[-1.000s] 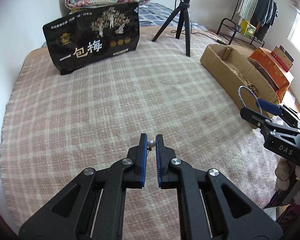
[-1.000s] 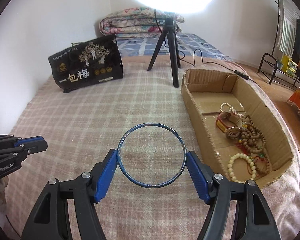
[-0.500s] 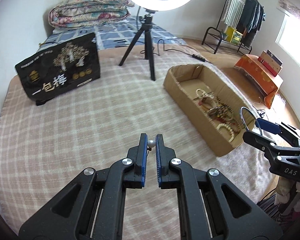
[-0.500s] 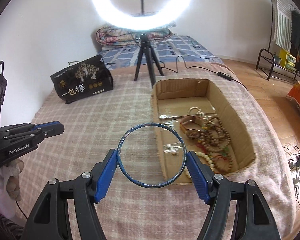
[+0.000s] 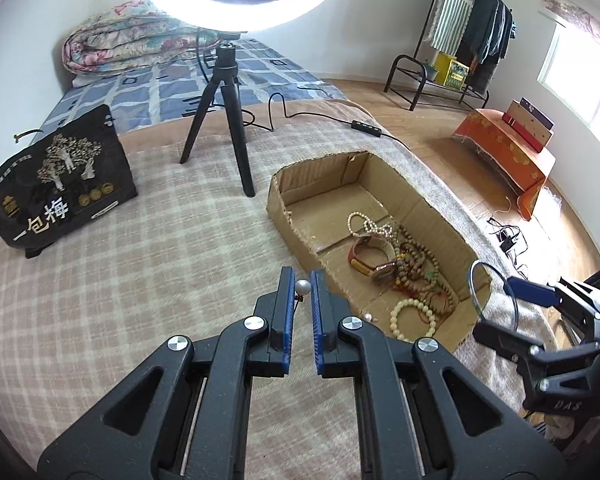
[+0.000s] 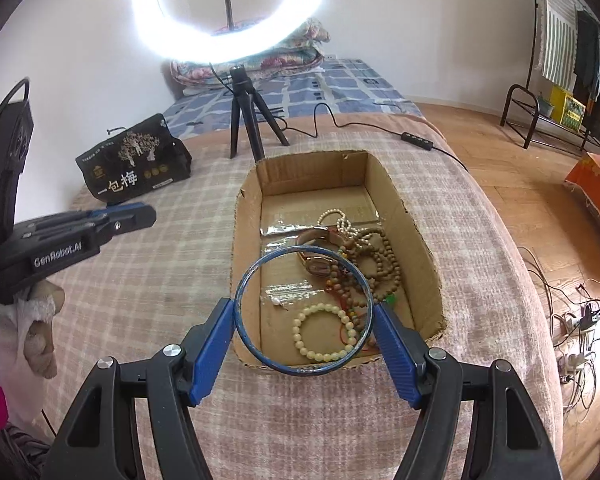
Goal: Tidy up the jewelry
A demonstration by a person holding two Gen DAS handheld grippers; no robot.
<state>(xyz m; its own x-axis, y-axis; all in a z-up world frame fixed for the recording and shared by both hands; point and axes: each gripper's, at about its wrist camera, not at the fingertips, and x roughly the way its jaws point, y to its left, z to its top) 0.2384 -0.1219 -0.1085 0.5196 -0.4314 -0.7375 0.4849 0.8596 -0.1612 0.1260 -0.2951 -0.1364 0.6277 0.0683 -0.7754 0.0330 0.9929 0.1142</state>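
Note:
My left gripper [image 5: 302,283] is shut on a small pearl earring [image 5: 303,287], held just left of the near end of the cardboard box [image 5: 278,200]. My right gripper [image 6: 304,310] is shut on a blue bangle [image 6: 245,276], pads pressing its two sides, and hangs over the near end of the cardboard box [image 6: 244,220]. Inside the box lie bead bracelets [image 6: 374,256], a cream bead bracelet [image 6: 324,332], a watch [image 6: 316,262] and a small pearl piece [image 6: 275,301]. The left gripper [image 6: 140,213] shows at the left of the right wrist view; the right gripper [image 5: 496,300] shows at the right of the left wrist view.
A ring light on a black tripod [image 5: 228,92] stands behind the box, its cable [image 5: 364,126] trailing right. A black snack bag [image 5: 56,176] stands at the back left of the plaid blanket [image 5: 160,248]. The bed edge drops to a wooden floor [image 6: 532,184] on the right.
Both grippers have moved right and a little up, from over the bare blanket to the box. The bangle now hangs over the box's near end. Both grips are unchanged.

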